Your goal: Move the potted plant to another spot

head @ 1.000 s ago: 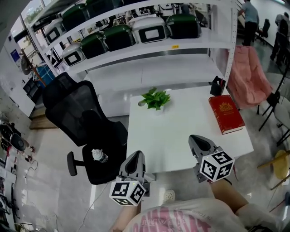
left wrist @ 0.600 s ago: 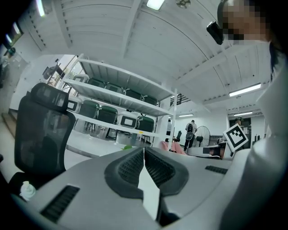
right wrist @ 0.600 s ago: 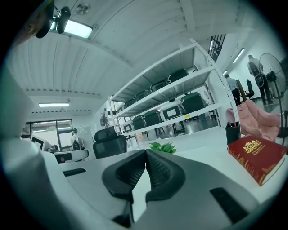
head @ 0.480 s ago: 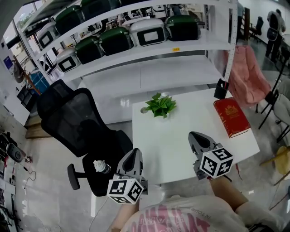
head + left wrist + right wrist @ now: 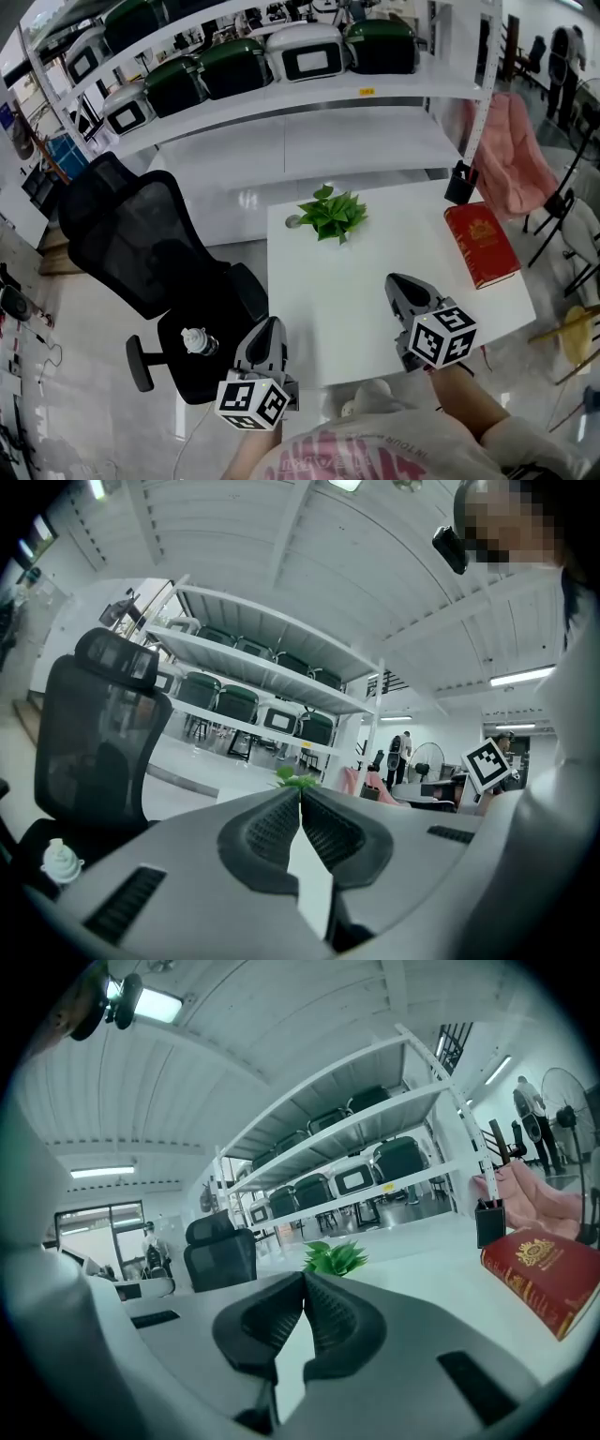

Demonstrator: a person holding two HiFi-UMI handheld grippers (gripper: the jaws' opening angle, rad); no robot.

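White shelving (image 5: 309,98) is seen behind a white table (image 5: 375,281), and dark green and white cases (image 5: 305,52) are lined up on its upper shelf. A small yellow label (image 5: 366,91) is stuck to the shelf edge, but its print is too small to be read. A red book (image 5: 481,242) is laid flat near the table's right edge; a gold emblem is stamped on its cover, and no words on it can be made out. The potted plant (image 5: 332,215) is stood at the far side of the table, toward its left. It is well apart from both tools. The left hand-held gripper (image 5: 267,325) is held off the table's near left corner with its jaws pressed together and nothing pinched. The right hand-held gripper (image 5: 394,280) is held over the near part of the table, likewise closed and empty, with the plant ahead of it and to its left. A black holder (image 5: 460,183) is set at the far right corner; thin things are stood in it, too small to be told. A bottle (image 5: 196,341) is left on the seat of a black office chair (image 5: 141,244) beside the table
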